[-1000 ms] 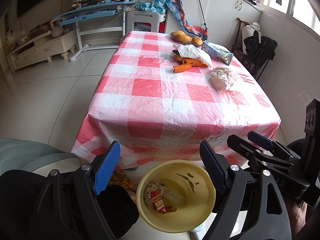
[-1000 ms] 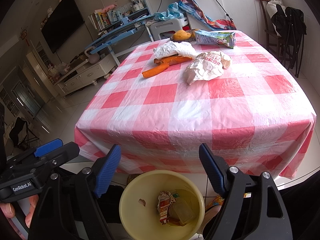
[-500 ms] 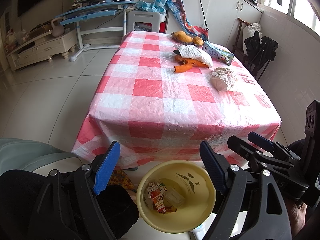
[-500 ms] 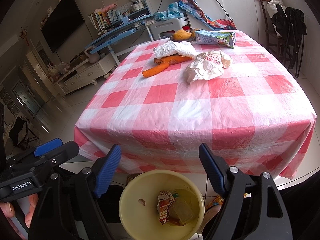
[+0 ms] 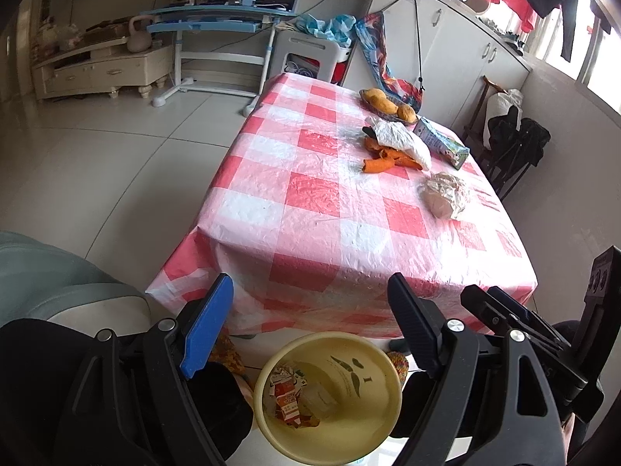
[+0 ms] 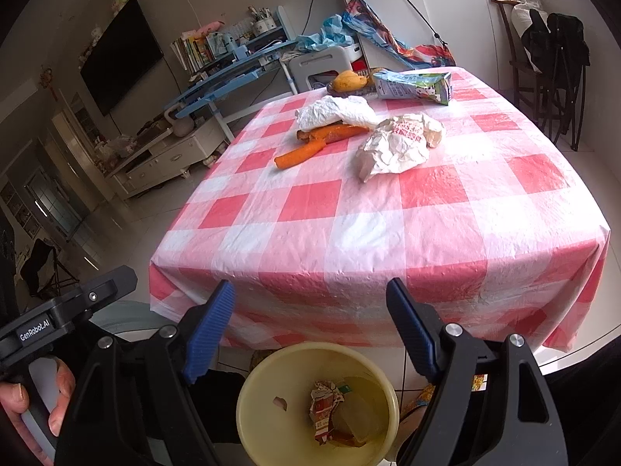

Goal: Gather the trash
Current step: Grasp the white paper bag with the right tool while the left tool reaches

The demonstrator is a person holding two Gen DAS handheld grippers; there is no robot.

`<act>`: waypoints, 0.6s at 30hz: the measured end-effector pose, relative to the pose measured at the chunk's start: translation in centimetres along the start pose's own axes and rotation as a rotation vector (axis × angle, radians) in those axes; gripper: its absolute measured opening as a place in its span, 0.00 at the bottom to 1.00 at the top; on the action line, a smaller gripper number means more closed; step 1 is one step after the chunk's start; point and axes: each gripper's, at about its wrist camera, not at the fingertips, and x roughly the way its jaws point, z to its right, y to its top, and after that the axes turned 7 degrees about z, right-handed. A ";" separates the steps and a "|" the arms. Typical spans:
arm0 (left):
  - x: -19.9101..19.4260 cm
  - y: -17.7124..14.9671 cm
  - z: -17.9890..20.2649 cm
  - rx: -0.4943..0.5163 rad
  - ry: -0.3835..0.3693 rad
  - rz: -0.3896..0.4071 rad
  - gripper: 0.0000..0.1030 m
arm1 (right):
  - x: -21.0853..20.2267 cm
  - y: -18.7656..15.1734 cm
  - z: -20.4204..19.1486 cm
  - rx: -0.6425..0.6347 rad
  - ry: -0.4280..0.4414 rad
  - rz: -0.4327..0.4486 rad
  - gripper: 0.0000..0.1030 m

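Bench (image 6: 388, 209), checked cloth: trash not yet cleared, all toward far end.
Yellow bin (image 6: 256, 396) on floor at 6 o'clock, below near bench edge: part filled, crushed carton (image 6: 324, 407) and clear wrapper inside.
Crumpled paper wrapper (image 6: 396, 143) at 12 o'clock, nearest pick.
Milk carton (image 6: 415, 85), white bag (image 6: 337, 110), peels (image 6: 310, 145) beyond.
Left tool (image 5: 306, 320), right tool (image 6: 310, 316): both spread apart, empty, above bin.
Judgement: partly done; four items left.

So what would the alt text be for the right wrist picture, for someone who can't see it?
An open right gripper hangs above a yellow bin holding crumpled trash, facing a table in a pink checked cloth. Farther back lie a crumpled paper wrapper, orange peels, a white plastic bag and a carton.
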 end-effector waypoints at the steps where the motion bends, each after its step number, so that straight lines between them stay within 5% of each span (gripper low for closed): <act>1: 0.0 0.2 0.0 -0.006 0.001 0.007 0.76 | 0.0 0.3 0.0 -0.004 -0.002 0.003 0.75; 10: 3.7 4.3 3.5 0.114 -0.055 0.007 0.76 | 1.2 4.8 2.3 0.034 -0.037 0.036 0.75; 18: 11.2 8.0 7.2 0.262 -0.052 -0.037 0.76 | 4.4 7.7 5.8 0.121 -0.077 0.007 0.75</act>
